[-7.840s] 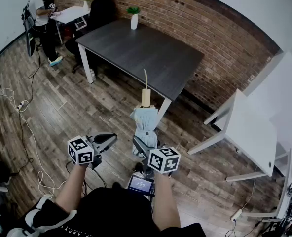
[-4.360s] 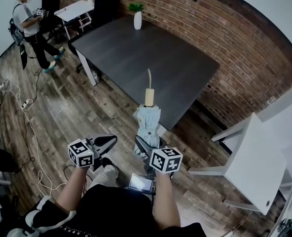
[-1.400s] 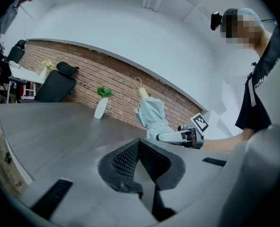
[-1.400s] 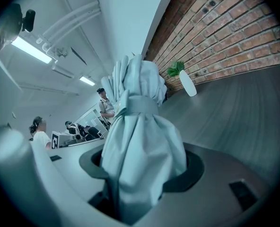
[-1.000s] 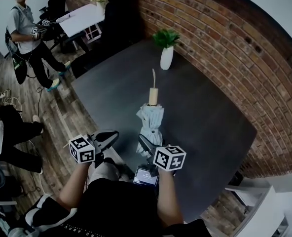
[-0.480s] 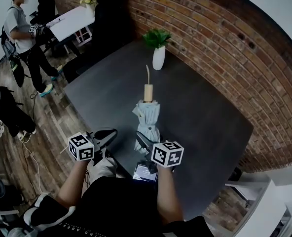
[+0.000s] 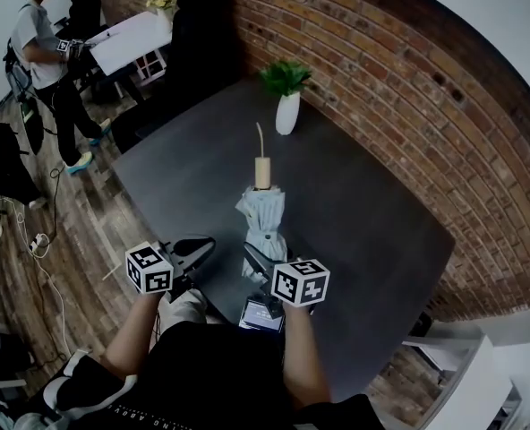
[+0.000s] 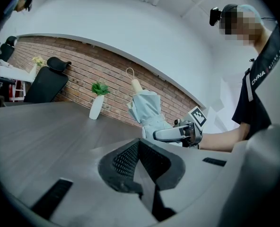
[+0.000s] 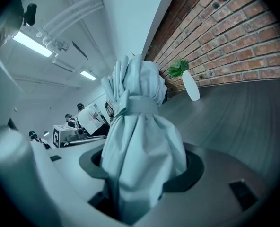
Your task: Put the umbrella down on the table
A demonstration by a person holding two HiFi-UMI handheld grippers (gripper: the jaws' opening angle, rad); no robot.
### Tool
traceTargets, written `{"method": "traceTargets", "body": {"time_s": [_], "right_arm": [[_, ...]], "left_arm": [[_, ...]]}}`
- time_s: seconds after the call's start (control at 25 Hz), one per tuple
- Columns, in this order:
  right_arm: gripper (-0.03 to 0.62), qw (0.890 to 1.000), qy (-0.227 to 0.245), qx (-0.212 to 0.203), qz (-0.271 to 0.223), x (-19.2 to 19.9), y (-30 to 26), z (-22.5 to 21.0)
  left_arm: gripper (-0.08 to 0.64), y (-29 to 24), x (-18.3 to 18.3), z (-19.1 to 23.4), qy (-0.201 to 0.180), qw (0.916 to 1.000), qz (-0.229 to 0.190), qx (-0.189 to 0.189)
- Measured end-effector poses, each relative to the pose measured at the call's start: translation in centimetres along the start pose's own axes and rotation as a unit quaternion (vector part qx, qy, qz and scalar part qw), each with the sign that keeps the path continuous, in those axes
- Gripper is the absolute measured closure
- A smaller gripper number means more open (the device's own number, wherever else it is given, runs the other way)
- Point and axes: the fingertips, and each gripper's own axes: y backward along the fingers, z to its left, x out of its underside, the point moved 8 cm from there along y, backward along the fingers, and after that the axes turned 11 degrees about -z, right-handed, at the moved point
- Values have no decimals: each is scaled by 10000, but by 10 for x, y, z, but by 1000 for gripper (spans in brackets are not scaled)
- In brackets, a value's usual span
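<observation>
Umbrella (image 7: 262, 215) now hangs over the dark desk (image 7: 363, 213); earlier it was over bare floor. One left claw (image 7: 196, 245): jaws together, nothing between them. One folded pale-blue umbrella, wooden handle end raised, clamped low in the one right claw (image 7: 256, 260); its bottom end is hidden inside the jaws. One white vase (image 7: 287, 113) stands beyond, near the brick wall.

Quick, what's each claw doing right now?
Left claw: closed, nothing in it.
Right claw: closed on the folded light blue umbrella, holding it over the dark table.
</observation>
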Motion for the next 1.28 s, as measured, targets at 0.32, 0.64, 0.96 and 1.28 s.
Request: {"method": "traceTargets", "body": {"time_s": [0.32, 0.64, 0.96, 1.28], "right_arm": [[311, 10000, -39, -45, 68, 6, -4, -2], [311, 9997, -118, 81, 218, 3, -25, -6], [311, 9952, -341, 667, 632, -25, -93, -28], [311, 9855, -639, 1143, 1081, -49, -166, -61]], "left_arm": [[557, 2, 4, 3, 2, 10000, 72, -51], [557, 5, -6, 16, -20, 9999, 125, -51], [557, -22, -35, 72, -26, 9995, 278, 125], [557, -62, -61, 132, -130, 9971, 703, 252]]}}
